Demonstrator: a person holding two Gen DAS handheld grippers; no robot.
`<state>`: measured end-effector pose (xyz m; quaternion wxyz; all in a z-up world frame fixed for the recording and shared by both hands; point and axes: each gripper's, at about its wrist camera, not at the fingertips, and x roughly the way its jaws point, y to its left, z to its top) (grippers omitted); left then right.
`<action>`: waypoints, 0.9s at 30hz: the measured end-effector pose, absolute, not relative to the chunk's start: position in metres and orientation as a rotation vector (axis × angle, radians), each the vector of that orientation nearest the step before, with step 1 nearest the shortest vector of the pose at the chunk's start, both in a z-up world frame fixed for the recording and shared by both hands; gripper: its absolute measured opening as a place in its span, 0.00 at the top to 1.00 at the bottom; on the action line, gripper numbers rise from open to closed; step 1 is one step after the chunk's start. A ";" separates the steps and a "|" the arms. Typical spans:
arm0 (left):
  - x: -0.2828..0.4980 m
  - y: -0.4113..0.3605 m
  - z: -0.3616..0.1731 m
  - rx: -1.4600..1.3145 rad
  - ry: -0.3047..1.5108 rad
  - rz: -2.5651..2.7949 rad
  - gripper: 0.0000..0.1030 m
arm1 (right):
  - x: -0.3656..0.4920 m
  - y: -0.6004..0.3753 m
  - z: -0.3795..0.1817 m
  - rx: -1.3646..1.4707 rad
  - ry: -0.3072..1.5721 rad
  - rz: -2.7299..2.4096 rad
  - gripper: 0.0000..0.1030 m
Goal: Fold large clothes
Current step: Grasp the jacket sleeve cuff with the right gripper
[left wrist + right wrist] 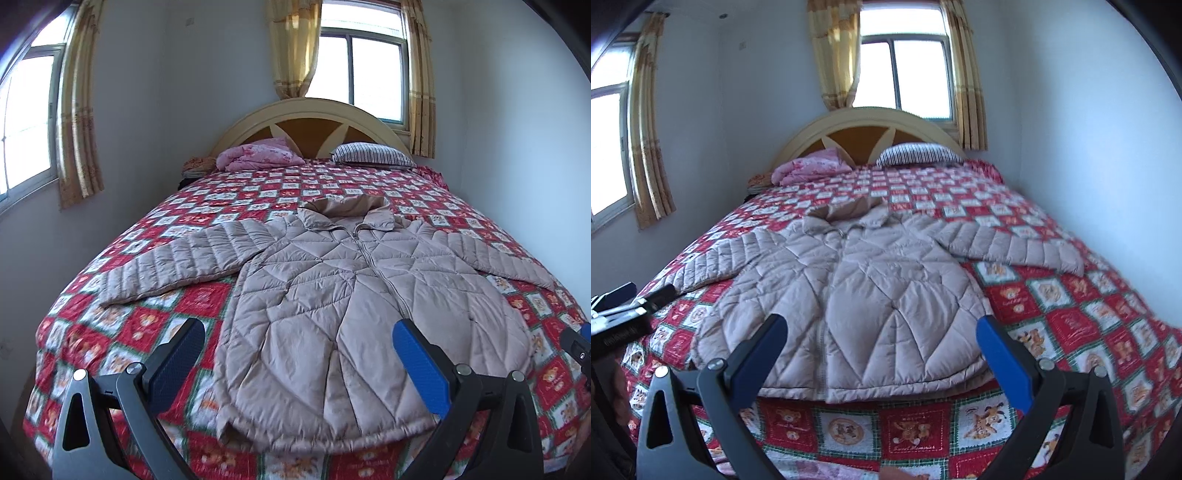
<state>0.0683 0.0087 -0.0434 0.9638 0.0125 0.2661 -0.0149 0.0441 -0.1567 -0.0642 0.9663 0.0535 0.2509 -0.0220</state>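
Observation:
A beige quilted puffer jacket (332, 295) lies flat and zipped on the bed, front up, collar toward the headboard, both sleeves spread out to the sides. It also shows in the right wrist view (849, 295). My left gripper (299, 328) is open and empty, hovering above the jacket's lower hem. My right gripper (881, 328) is open and empty above the hem too. The right gripper's tip shows at the left wrist view's right edge (580, 343); the left gripper shows at the right wrist view's left edge (624, 306).
The bed has a red checked bear-pattern bedspread (147, 325). A pink folded blanket (258, 155) and a striped pillow (373, 153) lie by the wooden headboard (310, 114). Walls close in on the right; windows with yellow curtains stand behind and left.

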 end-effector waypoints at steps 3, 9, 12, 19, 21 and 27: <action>0.104 0.005 -0.053 0.037 0.560 -0.023 0.01 | 0.063 -0.188 -0.084 0.177 0.554 -0.073 0.02; 0.177 0.005 -0.076 0.061 0.578 0.042 0.01 | 0.100 -0.251 -0.111 0.284 0.621 -0.154 0.15; 0.212 0.010 -0.088 0.044 0.607 0.060 0.01 | 0.121 -0.296 -0.121 0.350 0.650 -0.211 0.19; 0.277 0.017 -0.112 0.077 0.642 0.145 0.01 | 0.162 -0.411 -0.137 0.530 0.672 -0.411 0.23; 0.290 0.020 -0.121 0.077 0.664 0.166 0.01 | 0.170 -0.443 -0.141 0.591 0.664 -0.466 0.22; 0.322 0.025 -0.152 0.067 0.758 0.200 0.01 | 0.194 -0.515 -0.156 0.697 0.650 -0.592 0.22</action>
